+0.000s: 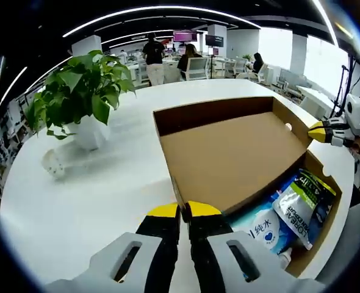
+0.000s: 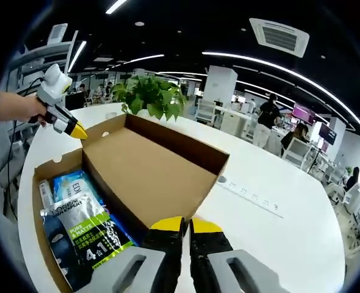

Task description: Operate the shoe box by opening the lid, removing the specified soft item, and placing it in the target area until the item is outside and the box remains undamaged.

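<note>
The brown cardboard shoe box (image 1: 319, 235) (image 2: 46, 244) lies on a white table with its lid (image 1: 235, 155) (image 2: 146, 174) swung open and held up. My left gripper (image 1: 183, 212) is shut on one front corner of the lid. My right gripper (image 2: 183, 226) is shut on the opposite corner. Each gripper also appears in the other's view, the right gripper (image 1: 319, 131) at the right and the left gripper (image 2: 77, 130) at the left. Inside the box lie soft packs: a silver-green pouch (image 1: 303, 204) (image 2: 85, 229) on top of a blue wipes pack (image 1: 262, 227) (image 2: 70, 183).
A leafy plant in a white pot (image 1: 88, 101) (image 2: 152, 94) stands on the round white table (image 1: 94, 195) (image 2: 277, 232) beyond the lid. A socket strip (image 2: 250, 196) is set into the tabletop. People and office chairs (image 1: 195, 67) are far behind.
</note>
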Demonstrator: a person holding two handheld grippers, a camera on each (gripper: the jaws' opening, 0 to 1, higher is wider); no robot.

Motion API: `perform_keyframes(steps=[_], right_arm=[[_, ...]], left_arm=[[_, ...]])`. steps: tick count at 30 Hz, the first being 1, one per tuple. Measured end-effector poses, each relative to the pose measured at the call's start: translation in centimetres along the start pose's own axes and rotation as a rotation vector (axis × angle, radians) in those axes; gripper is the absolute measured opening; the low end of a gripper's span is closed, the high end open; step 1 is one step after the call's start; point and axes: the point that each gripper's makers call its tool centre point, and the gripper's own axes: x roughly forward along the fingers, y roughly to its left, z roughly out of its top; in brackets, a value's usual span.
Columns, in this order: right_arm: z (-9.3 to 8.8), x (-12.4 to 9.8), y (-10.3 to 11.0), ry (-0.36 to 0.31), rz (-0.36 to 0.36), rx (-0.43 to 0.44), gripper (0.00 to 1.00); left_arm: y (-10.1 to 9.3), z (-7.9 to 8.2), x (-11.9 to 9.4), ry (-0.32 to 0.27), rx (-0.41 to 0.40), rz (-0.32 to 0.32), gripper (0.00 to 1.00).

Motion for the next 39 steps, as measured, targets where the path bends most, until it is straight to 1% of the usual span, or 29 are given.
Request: perform_keyframes(steps=[17,30,39], right_arm=[[-0.5,1.0,-0.3,0.012,-0.001,0.009,0.0],[-0.8,1.6,-0.5,0.019,0.002,0.026,0.0],[-1.0,1.7,-0.6,0.025,0.0,0.043,0.0]], left_arm=[[-0.1,-0.2,0.9,0.007,-0.009,0.001,0.03],[0.2,-0.6,1.8,0.01,-0.035,0.004,0.03],[0.0,-1.0,2.1,0.01,-0.052,0.0,0.03]])
